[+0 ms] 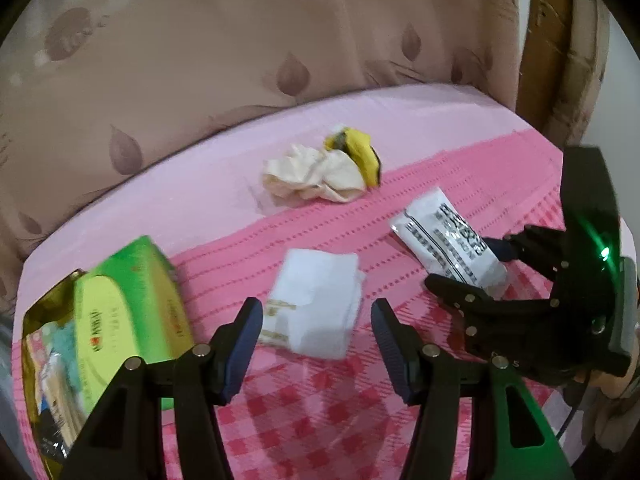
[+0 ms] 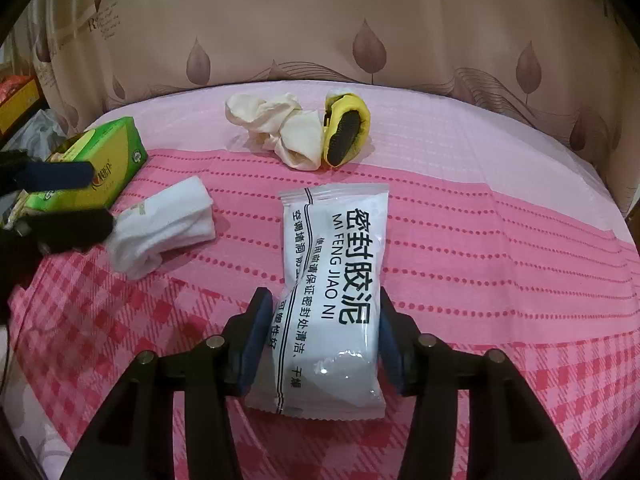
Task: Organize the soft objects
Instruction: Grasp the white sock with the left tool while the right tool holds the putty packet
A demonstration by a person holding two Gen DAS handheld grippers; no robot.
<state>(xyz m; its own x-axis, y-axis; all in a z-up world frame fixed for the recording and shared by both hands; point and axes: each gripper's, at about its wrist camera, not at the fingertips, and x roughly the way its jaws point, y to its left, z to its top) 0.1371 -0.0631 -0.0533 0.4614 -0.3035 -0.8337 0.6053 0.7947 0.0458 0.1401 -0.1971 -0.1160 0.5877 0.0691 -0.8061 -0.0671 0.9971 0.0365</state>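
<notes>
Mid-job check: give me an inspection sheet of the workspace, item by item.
Surface: pink bedspread, checked and dotted bands.
Job's things: white sachet between the right jaws; folded white sock in front of the left gripper; cream cloth touching a yellow item at the far side.
Clutter: green tissue pack at the left edge, atop a box of oddments.
Grippers: left gripper open, empty; right gripper closed on the sachet.
Cables: thin dark cable behind the right gripper.
Surroundings: leaf-print fabric behind the bed.
</notes>
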